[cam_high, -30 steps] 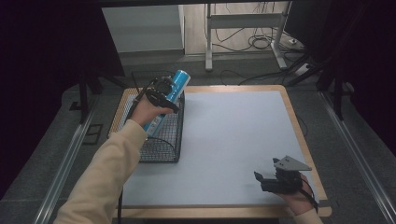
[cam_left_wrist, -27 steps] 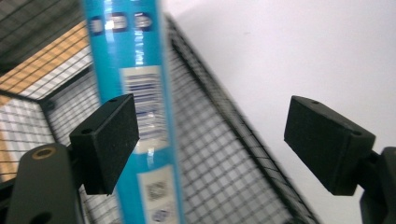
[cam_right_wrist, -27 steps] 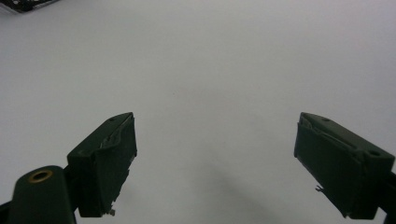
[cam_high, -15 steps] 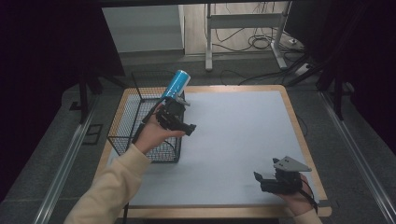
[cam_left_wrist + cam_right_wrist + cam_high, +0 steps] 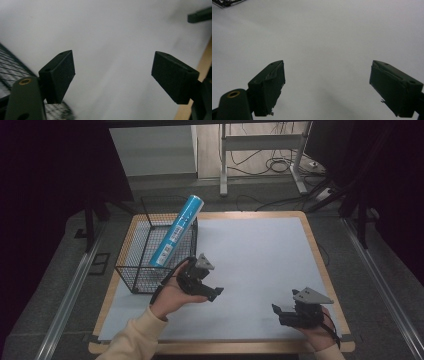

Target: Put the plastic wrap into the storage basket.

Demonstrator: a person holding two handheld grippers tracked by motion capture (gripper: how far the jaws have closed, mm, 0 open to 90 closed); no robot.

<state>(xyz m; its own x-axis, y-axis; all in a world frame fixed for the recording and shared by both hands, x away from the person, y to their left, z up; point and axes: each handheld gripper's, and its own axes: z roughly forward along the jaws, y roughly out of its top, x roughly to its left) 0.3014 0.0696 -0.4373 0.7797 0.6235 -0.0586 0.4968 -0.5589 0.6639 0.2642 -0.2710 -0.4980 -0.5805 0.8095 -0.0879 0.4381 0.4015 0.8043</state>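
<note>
Blue tube [image 5: 178, 228] w/ white label is leaning in wire basket [image 5: 131, 265] at desk's left edge. Left gripper [image 5: 216, 293] is hanging spread, empty; right gripper [image 5: 278, 312] likewise. Left gripper view is catching basket mesh.

Tube [image 5: 176, 231] in basket [image 5: 131, 268], leaning out

Glossy blue tube [image 5: 177, 231] in black wire-mesh basket [image 5: 135, 265]; matt white sheet [image 5: 260, 265] over wooden tabletop [image 5: 312, 237].

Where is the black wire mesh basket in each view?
High view: the black wire mesh basket stands on the left side of the table.
Left gripper view: it lies at the lower left edge.
Right gripper view: probably the sliver in the top-left corner.
Shared landmark: the white table sheet.
</note>
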